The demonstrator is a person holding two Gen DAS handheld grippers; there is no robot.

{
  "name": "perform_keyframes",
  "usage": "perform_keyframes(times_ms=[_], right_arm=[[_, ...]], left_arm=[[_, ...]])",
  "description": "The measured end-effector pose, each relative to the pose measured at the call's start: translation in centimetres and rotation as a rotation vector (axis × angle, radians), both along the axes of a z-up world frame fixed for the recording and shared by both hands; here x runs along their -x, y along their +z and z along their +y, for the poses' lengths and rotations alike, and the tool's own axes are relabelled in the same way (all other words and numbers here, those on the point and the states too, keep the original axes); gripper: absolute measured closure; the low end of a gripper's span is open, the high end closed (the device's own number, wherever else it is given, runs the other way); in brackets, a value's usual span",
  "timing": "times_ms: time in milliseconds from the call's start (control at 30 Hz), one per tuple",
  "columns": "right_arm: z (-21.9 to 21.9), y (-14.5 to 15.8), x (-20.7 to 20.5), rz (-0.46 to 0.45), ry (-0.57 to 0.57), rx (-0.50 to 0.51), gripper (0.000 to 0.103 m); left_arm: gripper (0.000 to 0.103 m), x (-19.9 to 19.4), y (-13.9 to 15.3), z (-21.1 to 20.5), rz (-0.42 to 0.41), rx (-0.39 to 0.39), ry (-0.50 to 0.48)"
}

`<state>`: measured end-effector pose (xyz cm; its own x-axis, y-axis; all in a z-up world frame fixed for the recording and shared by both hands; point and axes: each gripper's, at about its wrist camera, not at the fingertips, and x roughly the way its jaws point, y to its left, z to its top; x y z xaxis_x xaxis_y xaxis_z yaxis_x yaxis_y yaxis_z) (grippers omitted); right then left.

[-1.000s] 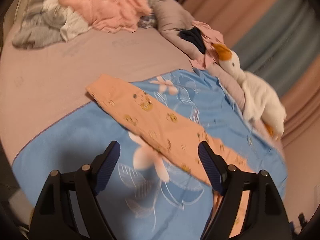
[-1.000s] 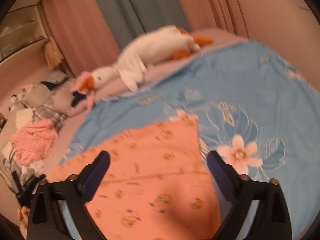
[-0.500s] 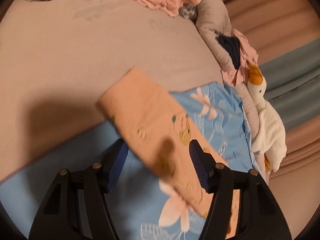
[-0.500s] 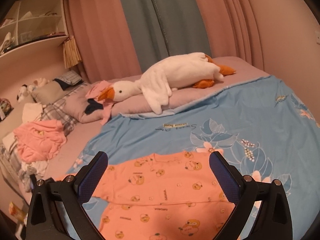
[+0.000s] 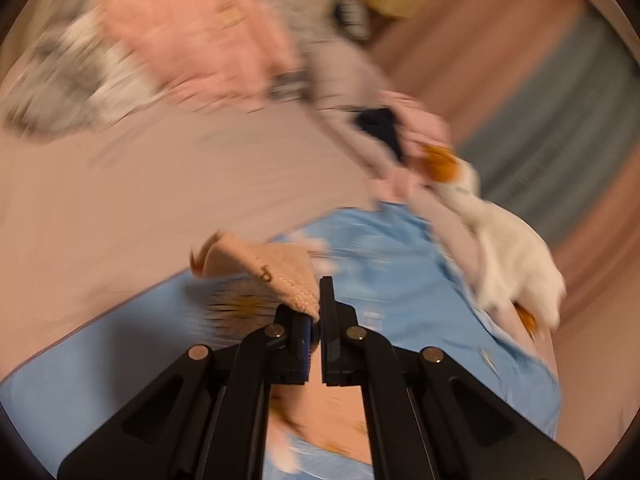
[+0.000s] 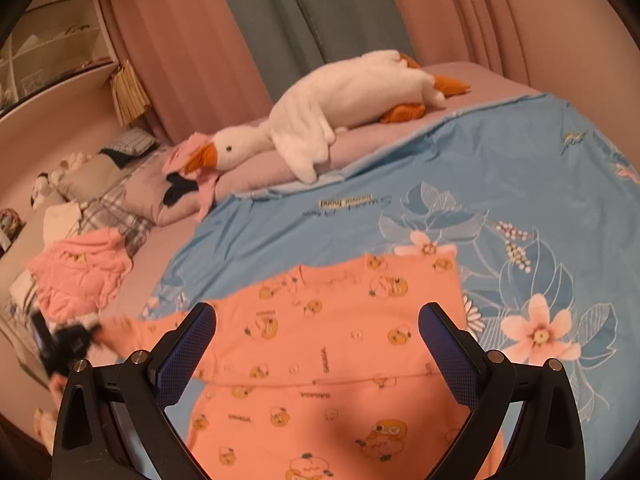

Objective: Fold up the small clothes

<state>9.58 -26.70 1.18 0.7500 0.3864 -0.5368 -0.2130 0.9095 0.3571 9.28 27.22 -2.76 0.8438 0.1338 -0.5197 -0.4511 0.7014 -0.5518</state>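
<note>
Bedspread (image 6: pixel 500 168): left tongs (image 5: pixel 319 312) pinch garment's (image 6: pixel 340 340) sleeve.

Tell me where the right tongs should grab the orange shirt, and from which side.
Probably the far right corner of the orange shirt, coming down from above over its right edge. The shirt lies flat on the blue quilt, that edge is free, and the open right tongs hang nearest it. The left tongs already pinch the sleeve end.
</note>
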Motion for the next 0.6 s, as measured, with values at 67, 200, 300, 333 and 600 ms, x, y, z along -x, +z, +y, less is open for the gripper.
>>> perform_keyframes(times_ms=[67,200,300,333,600], right_arm=[[-0.2,-0.8,0.2,0.002,0.012,-0.001,0.003],[-1.3,-1.6,-0.1,0.035,-0.003,-0.017,0.003],[-2.0,-1.3,0.1,0.023,-0.003,-0.035,0.003],[-2.2,-1.2,0.1,0.017,-0.006,-0.035,0.003],[-3.8,-1.9,-0.1,0.033,-0.020,-0.069,0.003]], left_arm=[[0.103,-0.7,1.8,-3.0,-0.026,-0.046,-0.086],[0.103,-2.2,3.5,-9.0,-0.049,-0.085,-0.258],[0.103,-3.0,3.6,-14.1,-0.047,-0.154,-0.323],[0.103,-3.3,3.3,-15.5,-0.032,-0.178,-0.339],[0.102,-4.8,-2.1,-24.7,0.089,-0.186,-0.586]])
